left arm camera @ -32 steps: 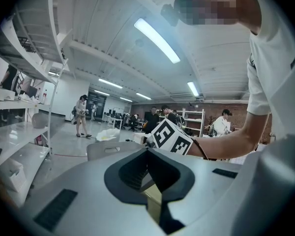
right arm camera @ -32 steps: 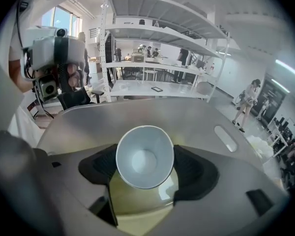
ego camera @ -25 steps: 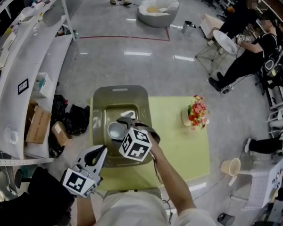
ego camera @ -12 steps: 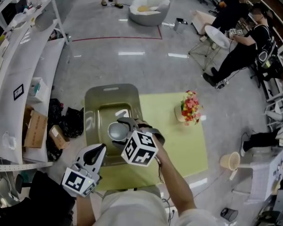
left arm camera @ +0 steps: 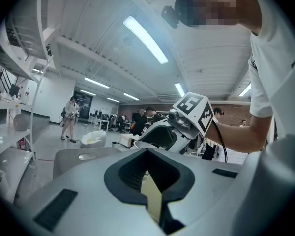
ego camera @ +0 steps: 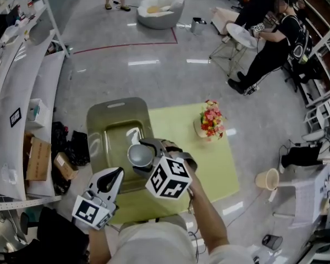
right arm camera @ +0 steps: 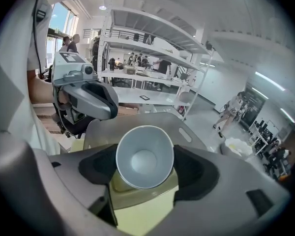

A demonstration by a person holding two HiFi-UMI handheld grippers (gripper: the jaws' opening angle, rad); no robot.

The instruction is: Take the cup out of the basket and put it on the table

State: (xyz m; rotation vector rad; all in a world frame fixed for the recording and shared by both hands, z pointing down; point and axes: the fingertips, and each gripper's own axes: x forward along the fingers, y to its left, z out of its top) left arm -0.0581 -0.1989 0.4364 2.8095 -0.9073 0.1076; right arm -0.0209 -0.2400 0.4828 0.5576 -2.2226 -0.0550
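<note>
A grey metal cup (ego camera: 139, 154) sits between the fingers of my right gripper (ego camera: 145, 157), mouth towards the camera in the right gripper view (right arm camera: 144, 156), with the pads pressed on its sides. It hangs over the right rim of the olive-grey basket (ego camera: 107, 120), which rests on the left part of the yellow-green table (ego camera: 209, 164). My left gripper (ego camera: 111, 179) hovers at the table's near left corner, jaws together and nothing in them (left arm camera: 147, 151). It points at the basket.
A pot of pink and yellow flowers (ego camera: 210, 119) stands near the table's far right corner. White shelves (ego camera: 22, 92), cardboard boxes (ego camera: 37, 159) and black bags lie to the left. People sit at the back right. A beige cup (ego camera: 267, 179) stands off the table at right.
My right gripper has carried the cup to the right, from over the basket's inside to over its right rim. The left gripper has kept its place.
</note>
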